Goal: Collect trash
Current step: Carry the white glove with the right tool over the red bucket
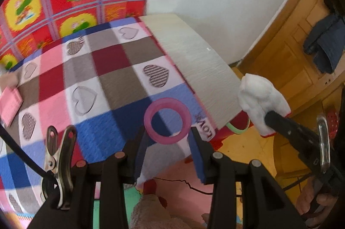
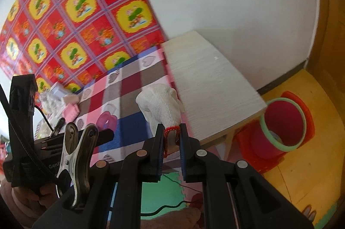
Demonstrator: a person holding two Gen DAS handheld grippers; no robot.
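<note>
My left gripper [image 1: 168, 132] is shut on a pink plastic ring [image 1: 167, 102], held upright over the near edge of the checked tablecloth [image 1: 90, 78]. My right gripper [image 2: 171, 128] is shut on the red cuff of a white knitted glove [image 2: 160, 106], which stands up from its jaws over the table's edge. In the left wrist view the glove [image 1: 261, 97] hangs to the right of the ring. A red bin [image 2: 282, 127] with a green rim stands open on the floor beside the table's right corner. The ring [image 2: 105, 120] shows at the left in the right wrist view.
The bare wooden tabletop [image 2: 211, 86] lies right of the cloth. White and pink items [image 2: 62, 102] are piled at the table's far left. A dark cloth [image 1: 323, 41] hangs on a wooden door. Foam mats and a black cable [image 2: 170, 205] lie on the floor below.
</note>
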